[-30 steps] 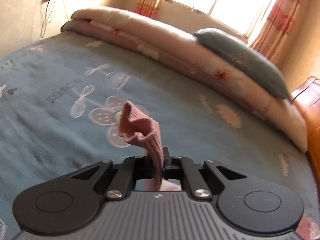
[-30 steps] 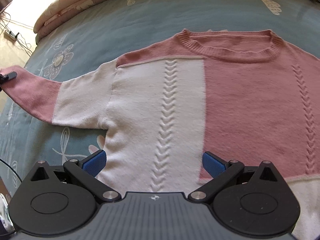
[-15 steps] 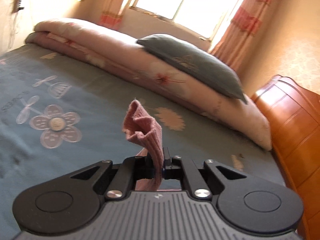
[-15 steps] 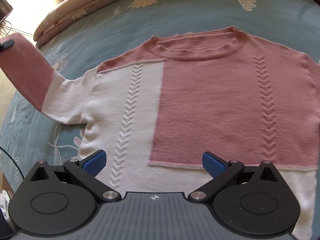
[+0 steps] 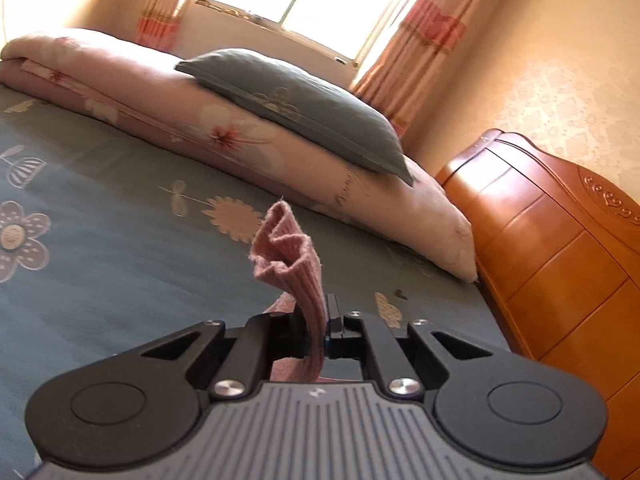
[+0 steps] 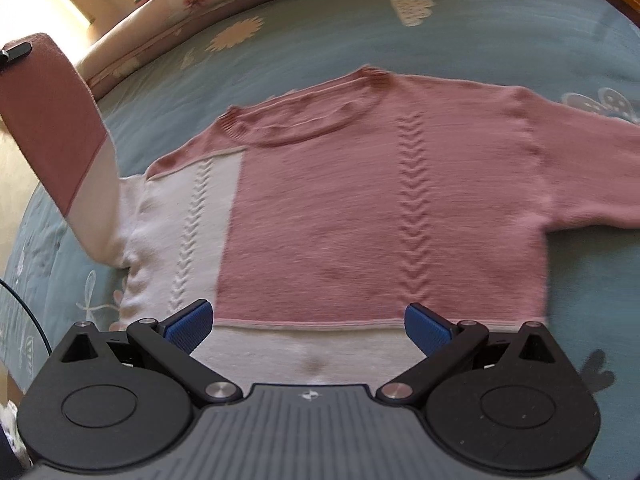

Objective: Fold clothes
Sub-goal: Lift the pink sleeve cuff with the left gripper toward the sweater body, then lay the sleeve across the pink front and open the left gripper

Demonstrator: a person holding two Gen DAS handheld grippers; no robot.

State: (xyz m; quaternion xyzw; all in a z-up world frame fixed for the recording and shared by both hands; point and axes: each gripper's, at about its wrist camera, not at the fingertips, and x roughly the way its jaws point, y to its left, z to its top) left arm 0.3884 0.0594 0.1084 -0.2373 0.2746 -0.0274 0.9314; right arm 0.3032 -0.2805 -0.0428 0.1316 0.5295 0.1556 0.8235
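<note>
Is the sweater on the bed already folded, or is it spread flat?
Mostly spread flat: the sweater lies open on the bed; only one sleeve is lifted, its cuff pinched by the left hand-held gripper.

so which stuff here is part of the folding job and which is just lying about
In the job:
- sweater
- its pink cuff, pinched in the shut left gripper
- open right gripper

Just there:
- grey pillow
- rolled floral quilt
- wooden headboard

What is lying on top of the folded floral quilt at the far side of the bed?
A grey-blue pillow lies on the quilt. The quilt surface beneath the pillow is covered.
</note>
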